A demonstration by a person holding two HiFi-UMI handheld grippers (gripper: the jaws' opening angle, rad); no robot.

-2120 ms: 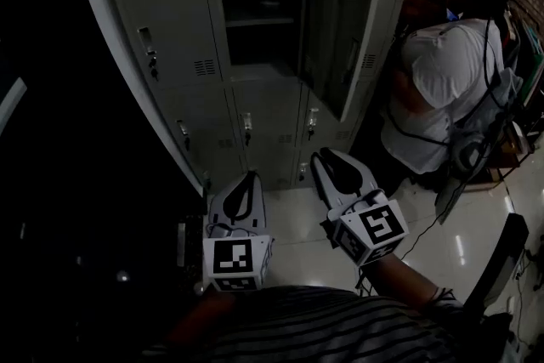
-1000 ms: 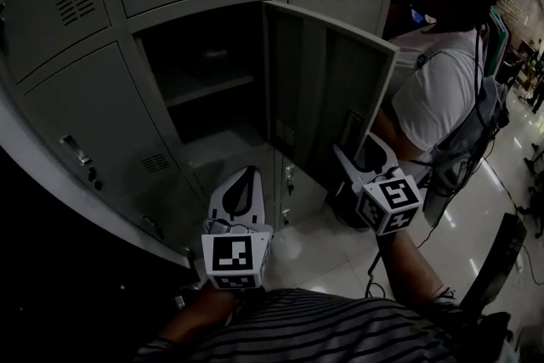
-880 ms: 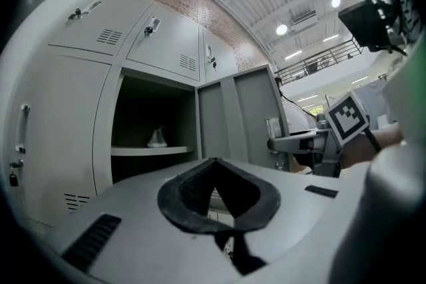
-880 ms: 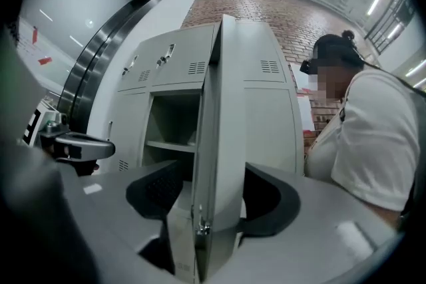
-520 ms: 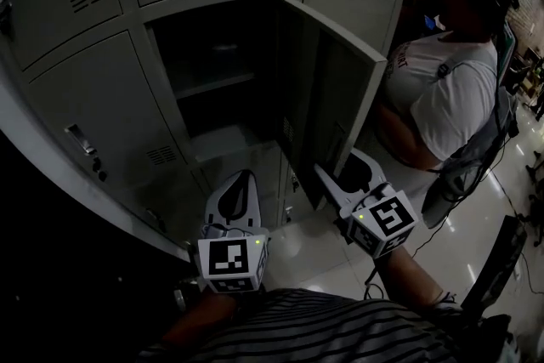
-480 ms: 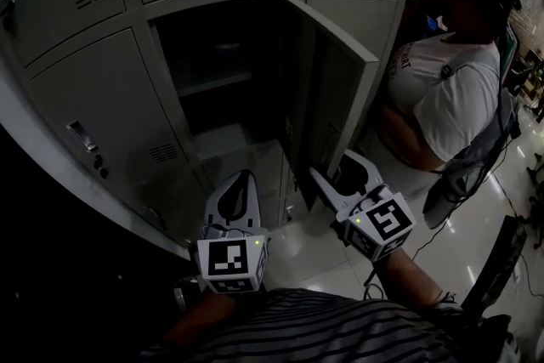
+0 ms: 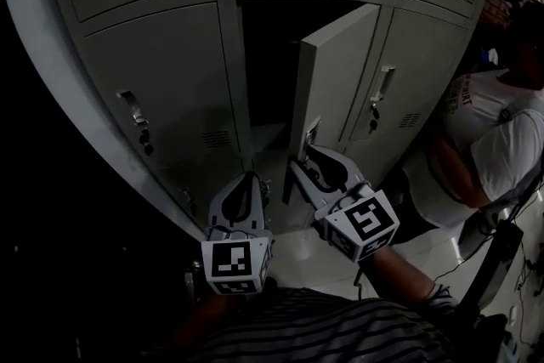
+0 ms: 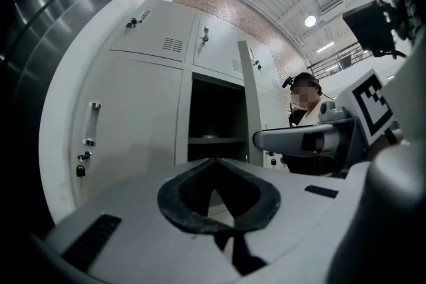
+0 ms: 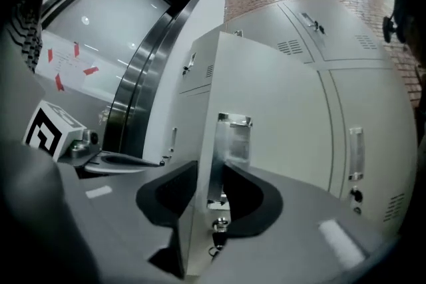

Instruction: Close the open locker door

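The right gripper is held forward and slightly to the left, the forearm stretched behind it. Its jaws are closing on the free edge of the locker door: one pad lies on the inner face, the other on the handle plate, and both seem to touch. The door stands half open in front of its dark compartment. The left gripper hangs lower and close to the body, its jaws together and empty, pointing at the lockers.
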